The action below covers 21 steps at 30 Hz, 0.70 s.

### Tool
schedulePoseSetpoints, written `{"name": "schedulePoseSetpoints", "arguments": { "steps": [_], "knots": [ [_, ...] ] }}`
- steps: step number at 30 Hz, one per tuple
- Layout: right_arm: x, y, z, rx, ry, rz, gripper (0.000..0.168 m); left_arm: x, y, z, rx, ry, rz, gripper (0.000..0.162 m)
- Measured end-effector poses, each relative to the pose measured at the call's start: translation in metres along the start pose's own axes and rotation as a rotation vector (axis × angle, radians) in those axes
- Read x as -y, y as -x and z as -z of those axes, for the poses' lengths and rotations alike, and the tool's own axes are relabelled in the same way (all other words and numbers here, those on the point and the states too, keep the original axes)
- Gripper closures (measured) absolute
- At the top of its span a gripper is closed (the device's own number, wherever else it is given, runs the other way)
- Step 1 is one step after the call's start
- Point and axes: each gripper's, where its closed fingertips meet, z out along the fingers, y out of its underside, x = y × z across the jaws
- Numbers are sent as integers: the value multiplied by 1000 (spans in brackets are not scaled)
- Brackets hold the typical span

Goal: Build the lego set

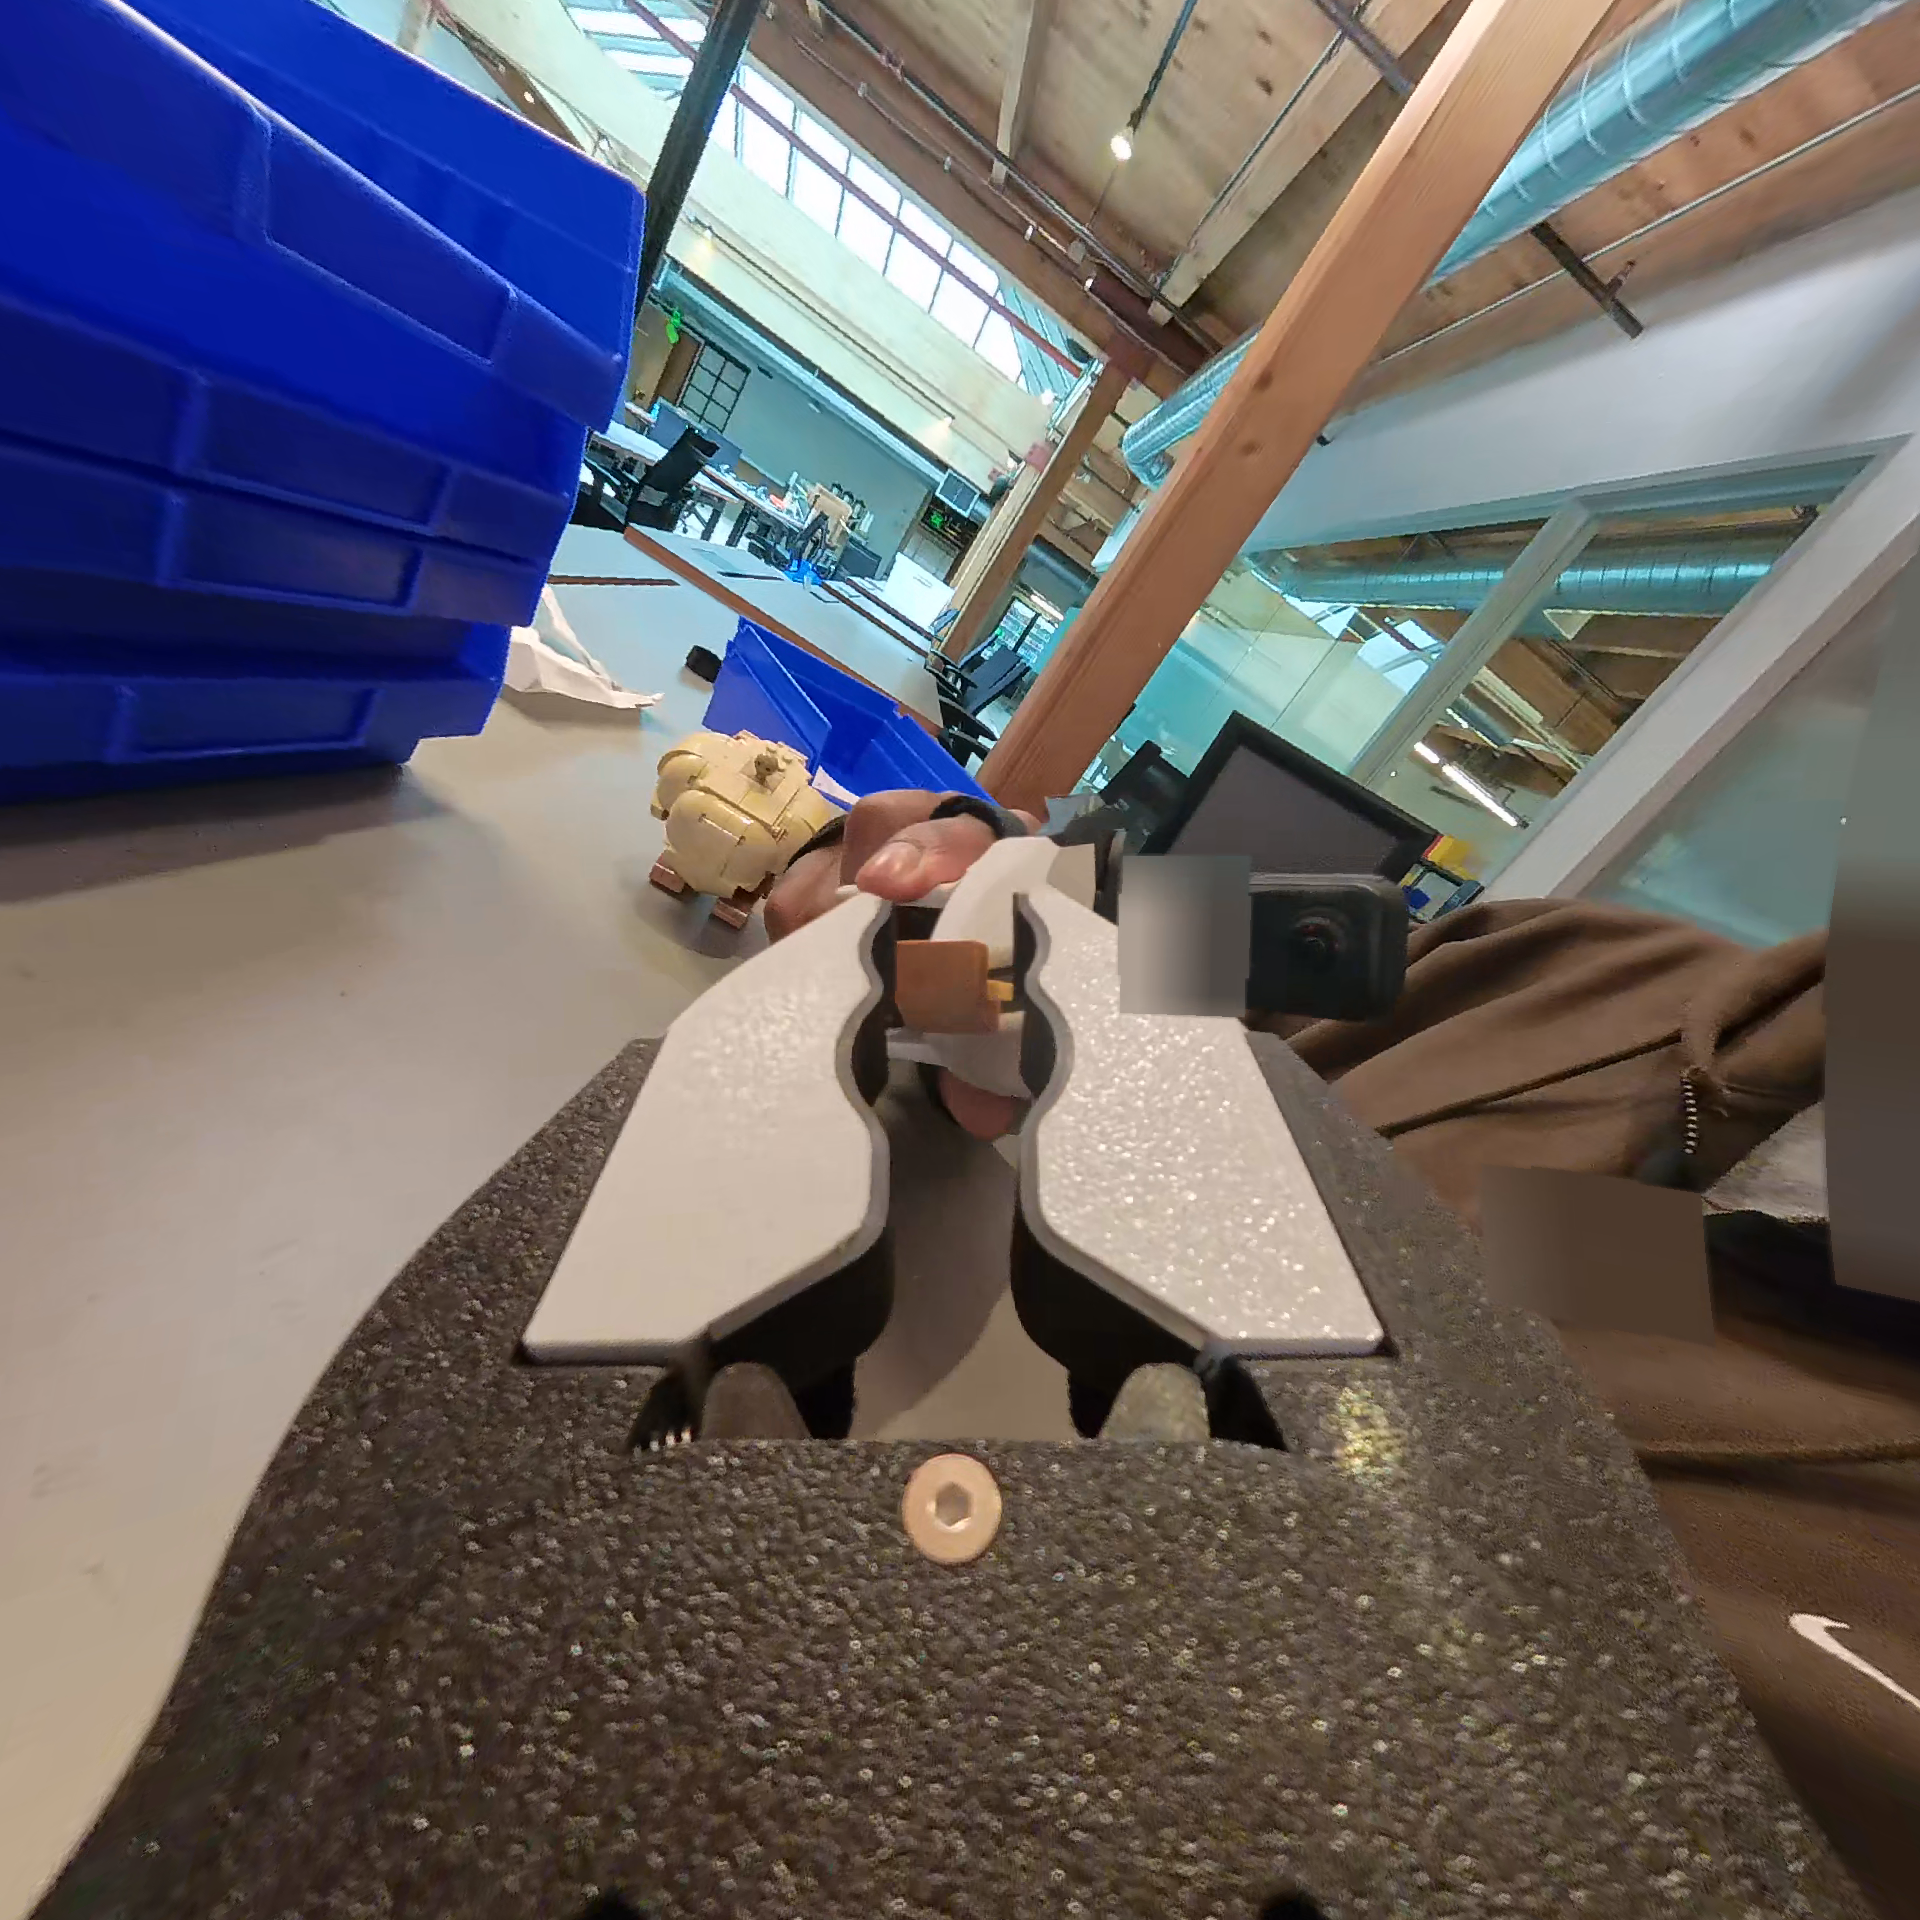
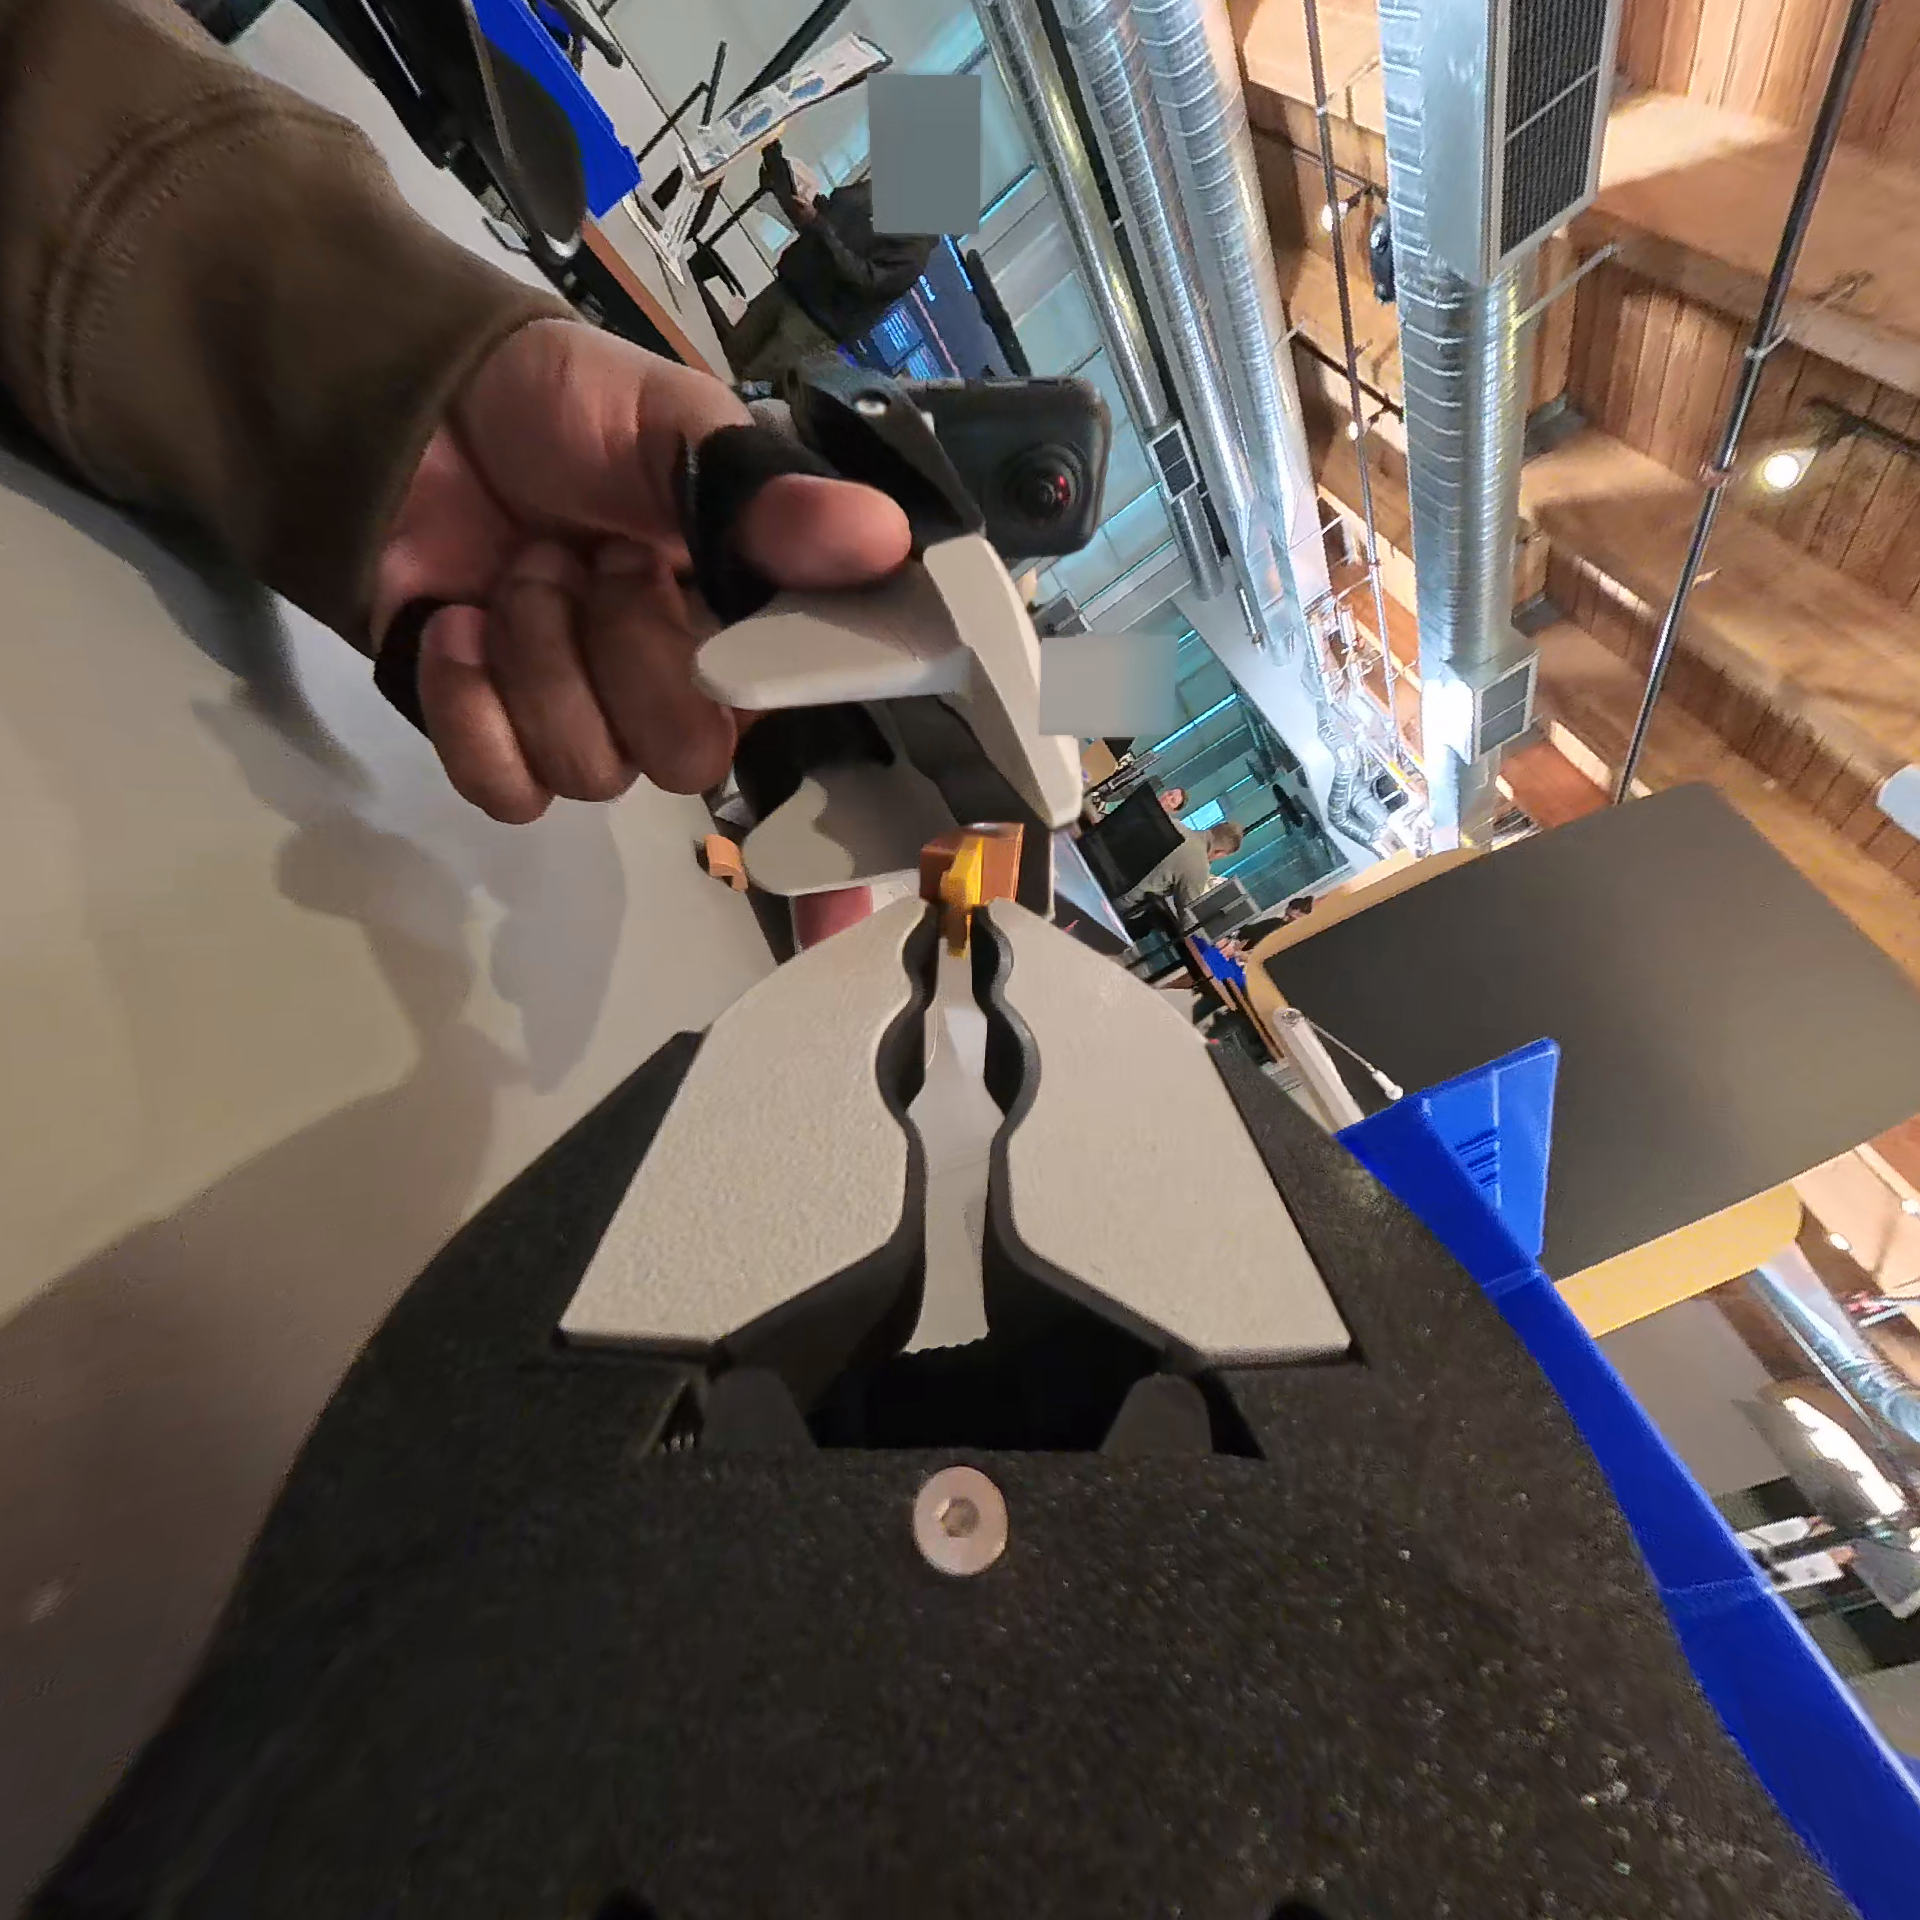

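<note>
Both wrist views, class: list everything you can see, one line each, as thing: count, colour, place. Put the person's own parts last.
Brown lego piece: one, brown, held up between the two grippers' tips.
Yellow lego piece: one, yellow, against the brown piece.
Lego model: one, tan with brown feet, on the table beyond the grippers.
Stacked bins: several, blue, on the table at far left.
Single bin: one, blue, behind the model.
Table: one, grey, beneath everything.
Small loose piece: one, brown, on the table.
Monitor: one, black, behind.
Left gripper: grey fingers, closed on the brown piece.
Right gripper: grey fingers, closed on the yellow piece.
Hand: one, brown sleeve, holding the left gripper.
</note>
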Motion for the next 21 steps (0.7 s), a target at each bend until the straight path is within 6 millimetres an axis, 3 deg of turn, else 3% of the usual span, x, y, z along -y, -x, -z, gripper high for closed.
{"name": "schedulePoseSetpoints", "arguments": {
  "steps": [6,12,21],
  "knots": [
    [3,1,1,-11,-12,46,163,-1,-1,1,-14,1,23,147],
    [3,-4,2,-25,-19,37,163,-3,1,0,-7,13,39,134],
    [4,-1,2,-20,-21,66,163,-6,-3,-2,-35,24,27,145]
  ]
}}
